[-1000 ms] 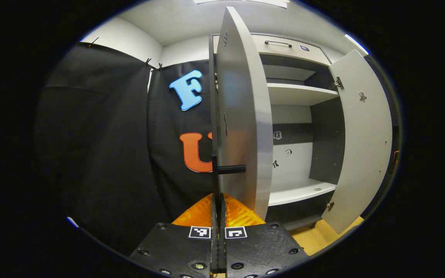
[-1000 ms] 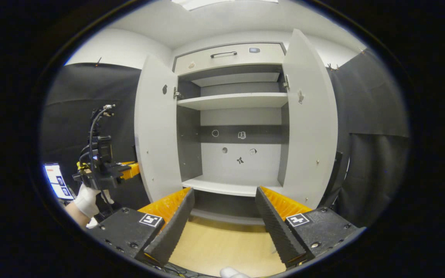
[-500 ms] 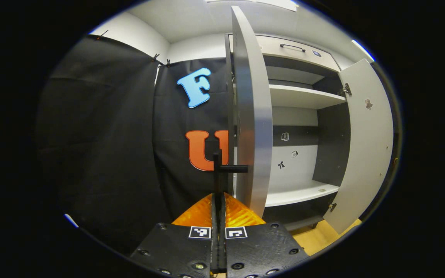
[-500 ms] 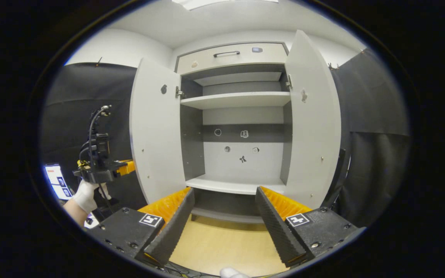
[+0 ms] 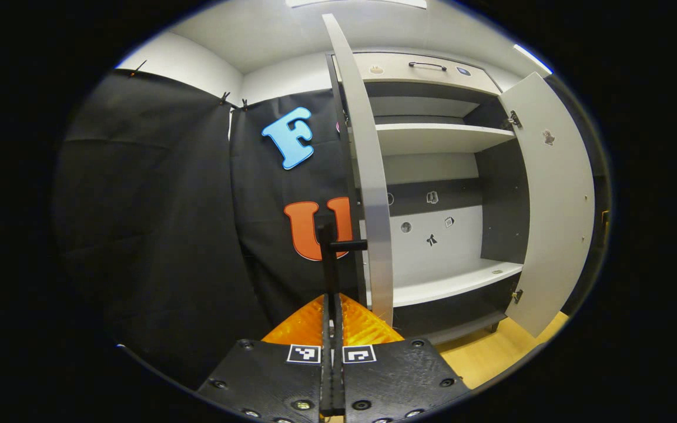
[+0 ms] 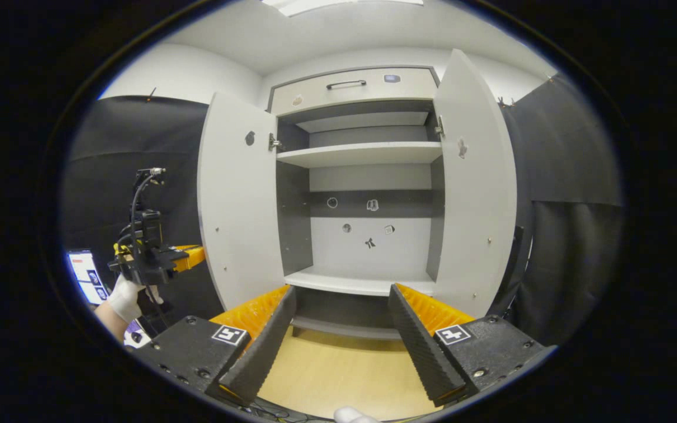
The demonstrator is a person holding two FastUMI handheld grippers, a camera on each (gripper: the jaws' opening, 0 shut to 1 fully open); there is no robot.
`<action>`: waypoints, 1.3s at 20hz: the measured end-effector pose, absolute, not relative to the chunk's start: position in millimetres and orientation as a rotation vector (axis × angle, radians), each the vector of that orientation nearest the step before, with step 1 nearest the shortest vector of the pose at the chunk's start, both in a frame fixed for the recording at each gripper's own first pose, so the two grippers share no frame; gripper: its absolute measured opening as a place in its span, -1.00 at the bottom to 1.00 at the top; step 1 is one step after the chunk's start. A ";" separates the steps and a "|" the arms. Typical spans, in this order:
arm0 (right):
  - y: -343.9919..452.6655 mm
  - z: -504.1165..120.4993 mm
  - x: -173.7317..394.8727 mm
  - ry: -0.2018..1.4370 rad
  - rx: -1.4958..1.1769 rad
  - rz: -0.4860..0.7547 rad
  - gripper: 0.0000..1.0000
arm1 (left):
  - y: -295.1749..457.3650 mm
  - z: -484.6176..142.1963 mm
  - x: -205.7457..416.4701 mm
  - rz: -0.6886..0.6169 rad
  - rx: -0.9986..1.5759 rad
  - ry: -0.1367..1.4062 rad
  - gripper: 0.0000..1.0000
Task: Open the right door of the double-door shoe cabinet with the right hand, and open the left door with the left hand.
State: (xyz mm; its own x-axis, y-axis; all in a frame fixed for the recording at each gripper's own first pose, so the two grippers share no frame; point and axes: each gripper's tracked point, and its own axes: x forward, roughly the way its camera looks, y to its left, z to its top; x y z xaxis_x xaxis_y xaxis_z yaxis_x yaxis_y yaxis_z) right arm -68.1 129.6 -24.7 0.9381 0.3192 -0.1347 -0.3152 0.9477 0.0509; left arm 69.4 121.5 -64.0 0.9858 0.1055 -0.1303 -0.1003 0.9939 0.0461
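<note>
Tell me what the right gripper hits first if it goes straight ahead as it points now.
The right gripper, open and holding nothing, points into the opened cabinet between the left door and right door. Probably the front edge of the lower shelf comes first, though depth is hard to judge.

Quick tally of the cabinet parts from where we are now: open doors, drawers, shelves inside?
Open doors: 2, left door and right door
Drawers: 1, top drawer
Shelves: 2, upper shelf and lower shelf
Total: 5
</note>
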 end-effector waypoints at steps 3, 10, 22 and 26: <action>128.2 -23.2 -69.5 0.137 0.027 0.325 0.99 | 123.4 -64.7 68.3 0.107 0.026 0.133 -0.81; 115.9 -19.6 -64.1 0.124 0.033 0.293 0.97 | 146.8 -51.1 42.1 0.202 0.009 0.092 0.92; 75.0 -18.1 -51.3 0.113 0.024 0.186 0.97 | 74.9 1.1 -8.6 0.154 0.023 0.041 0.92; 53.2 -15.4 -49.7 0.106 0.020 0.133 0.97 | 26.5 19.0 -12.9 0.076 -0.037 0.001 0.92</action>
